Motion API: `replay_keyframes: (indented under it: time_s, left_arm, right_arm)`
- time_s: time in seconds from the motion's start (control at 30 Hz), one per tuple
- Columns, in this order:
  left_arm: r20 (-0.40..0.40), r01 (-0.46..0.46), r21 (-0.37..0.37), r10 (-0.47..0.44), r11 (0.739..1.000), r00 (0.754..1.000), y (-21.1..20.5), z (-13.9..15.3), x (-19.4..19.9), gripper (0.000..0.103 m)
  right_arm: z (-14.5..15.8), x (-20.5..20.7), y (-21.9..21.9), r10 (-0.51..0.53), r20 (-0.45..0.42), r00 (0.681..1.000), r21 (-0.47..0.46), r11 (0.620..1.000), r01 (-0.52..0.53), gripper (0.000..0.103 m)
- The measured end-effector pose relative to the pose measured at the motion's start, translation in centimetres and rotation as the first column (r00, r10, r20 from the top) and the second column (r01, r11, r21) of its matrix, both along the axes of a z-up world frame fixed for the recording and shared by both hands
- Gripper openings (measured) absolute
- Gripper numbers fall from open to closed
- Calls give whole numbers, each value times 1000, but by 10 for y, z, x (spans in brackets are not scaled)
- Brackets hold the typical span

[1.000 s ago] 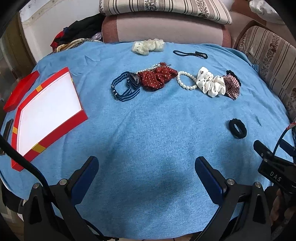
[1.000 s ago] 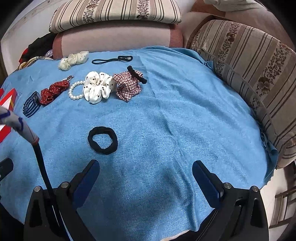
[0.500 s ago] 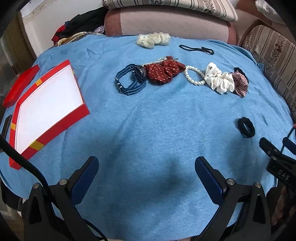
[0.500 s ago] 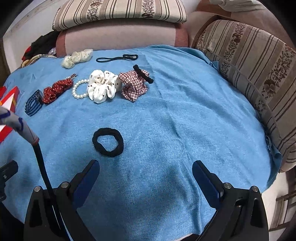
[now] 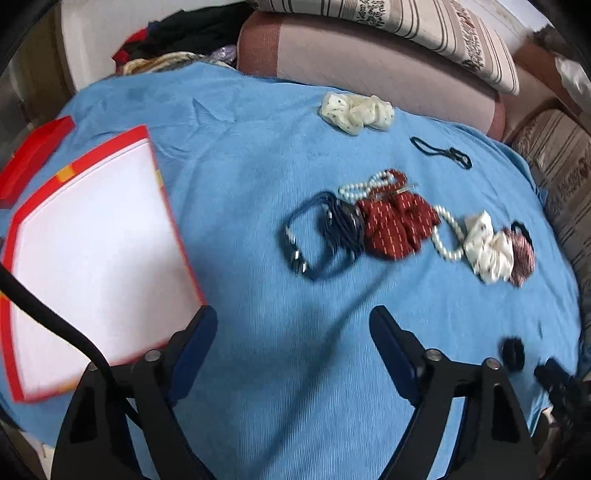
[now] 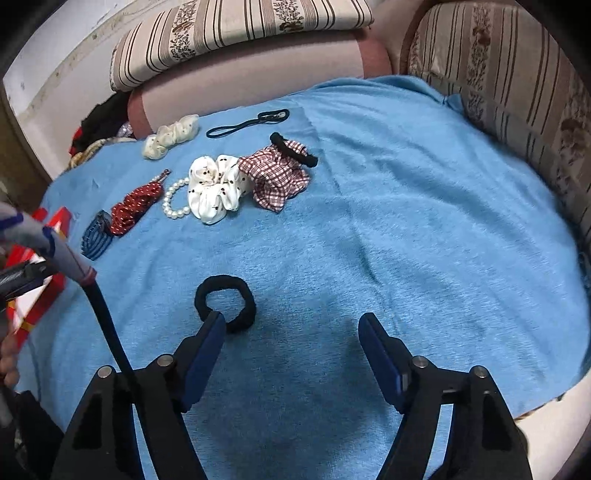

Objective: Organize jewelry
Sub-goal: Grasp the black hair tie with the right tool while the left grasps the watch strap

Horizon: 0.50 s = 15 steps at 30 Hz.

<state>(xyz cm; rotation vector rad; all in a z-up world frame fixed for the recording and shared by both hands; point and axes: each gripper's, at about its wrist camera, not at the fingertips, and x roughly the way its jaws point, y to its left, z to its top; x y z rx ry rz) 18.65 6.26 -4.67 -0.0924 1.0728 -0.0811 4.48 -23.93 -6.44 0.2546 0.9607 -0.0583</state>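
Blue cloth (image 6: 406, 221) is spread over a table beside striped sofa cushions (image 6: 236, 33). A black hair tie (image 6: 225, 301) is seen lying just ahead of the right gripper (image 6: 291, 336), whose jaws are held apart, likely for a pickup. Beyond the tie, scrunchies and a pearl bracelet (image 6: 175, 201) are strewn. The left gripper (image 5: 293, 343), also spread and empty, is held beside the red box (image 5: 92, 251), the probable destination.

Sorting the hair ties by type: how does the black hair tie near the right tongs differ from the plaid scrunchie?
The black hair tie is plain, slim and lies alone as an open ring; the plaid scrunchie is red-and-white checked, puffy, crumpled, and touches the white dotted scrunchie. Both rest on the blue cloth.
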Motion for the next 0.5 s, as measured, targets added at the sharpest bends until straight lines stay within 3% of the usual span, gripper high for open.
replay_keyframes:
  time_s: [0.2, 0.5]
  left_arm:
    - [-44, 16, -58, -19, 998, 999, 3, -18, 39, 83]
    - [-76, 52, -87, -58, 995, 995, -7, -39, 71, 83]
  right_arm:
    - [-5, 7, 1, 56, 19, 998, 93, 994, -57, 79]
    - [-23, 32, 18, 113, -24, 993, 85, 990, -111, 64]
